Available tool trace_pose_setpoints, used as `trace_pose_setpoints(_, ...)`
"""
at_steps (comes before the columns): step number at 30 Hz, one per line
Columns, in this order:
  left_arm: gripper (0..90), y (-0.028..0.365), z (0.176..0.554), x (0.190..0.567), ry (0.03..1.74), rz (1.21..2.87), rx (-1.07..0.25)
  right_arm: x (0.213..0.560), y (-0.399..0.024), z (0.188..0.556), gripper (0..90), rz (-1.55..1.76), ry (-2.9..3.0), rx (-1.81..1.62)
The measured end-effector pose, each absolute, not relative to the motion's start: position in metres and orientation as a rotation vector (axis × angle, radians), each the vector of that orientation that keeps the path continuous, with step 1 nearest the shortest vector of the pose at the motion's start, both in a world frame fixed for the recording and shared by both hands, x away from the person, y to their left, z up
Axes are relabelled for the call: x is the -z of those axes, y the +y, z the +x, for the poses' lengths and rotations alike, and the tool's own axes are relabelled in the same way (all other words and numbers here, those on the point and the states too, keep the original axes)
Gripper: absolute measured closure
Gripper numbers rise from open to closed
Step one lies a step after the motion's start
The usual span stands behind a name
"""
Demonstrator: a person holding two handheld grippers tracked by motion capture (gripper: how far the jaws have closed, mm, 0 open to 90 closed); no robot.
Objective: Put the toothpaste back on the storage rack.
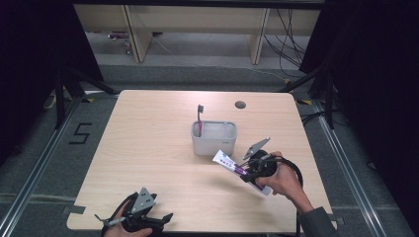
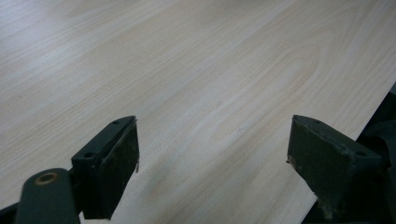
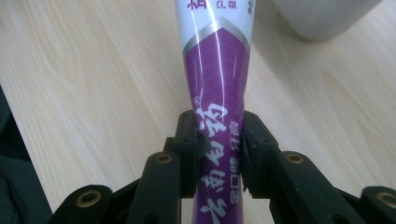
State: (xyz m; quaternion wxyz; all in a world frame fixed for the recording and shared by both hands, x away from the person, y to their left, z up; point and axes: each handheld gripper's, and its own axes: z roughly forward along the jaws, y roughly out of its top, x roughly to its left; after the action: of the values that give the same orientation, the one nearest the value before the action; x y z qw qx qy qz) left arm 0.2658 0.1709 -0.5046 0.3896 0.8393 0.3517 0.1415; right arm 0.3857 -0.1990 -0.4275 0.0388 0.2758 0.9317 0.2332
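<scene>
Looking across from my side: left gripper (image 1: 141, 213) sits at the near worktop (image 1: 148, 148) edge, fingers (image 2: 112, 168) spread wide on nothing. Grey holder (image 1: 214, 138) (toothbrush (image 1: 199, 118) inside) is mid-worktop. Right gripper (image 3: 219, 140) has its fingers clamped on the purple-and-white toothpaste tube (image 3: 215, 70), just right of the holder.

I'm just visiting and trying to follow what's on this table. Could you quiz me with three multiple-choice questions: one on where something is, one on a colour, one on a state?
1. Where is the toothbrush?
A. flat on the table
B. standing in the grey holder
C. in the left tongs

2. What colour is the lower part of the toothpaste tube?
A. green
B. orange
C. purple

3. How are the right tongs set?
A. shut on the tube
B. wide open
C. shut on nothing

Answers: 1 B, its head rises above the holder's rim. 2 C, purple below a white top. 3 A, both pads press the tube's sides.
</scene>
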Motion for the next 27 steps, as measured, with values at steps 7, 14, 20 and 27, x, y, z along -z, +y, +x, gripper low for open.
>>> trace_pose_setpoints(7,16.3,0.173,0.267,0.504,0.895,2.149,-0.364,0.415,-0.19,0.384,71.7,0.826,2.769,-0.868)
trace_pose_setpoints(14,16.3,0.171,0.266,0.503,0.903,2.13,-0.353,0.4,-0.186,0.384,71.8,0.858,2.706,-1.026)
trace_pose_setpoints(20,16.3,0.173,0.266,0.502,0.897,2.141,-0.365,0.396,-0.185,0.389,71.8,0.824,2.647,-1.121)
trace_pose_setpoints(27,16.3,0.172,0.267,0.504,0.906,2.13,-0.35,0.393,-0.182,0.395,71.9,0.856,2.604,-1.21)
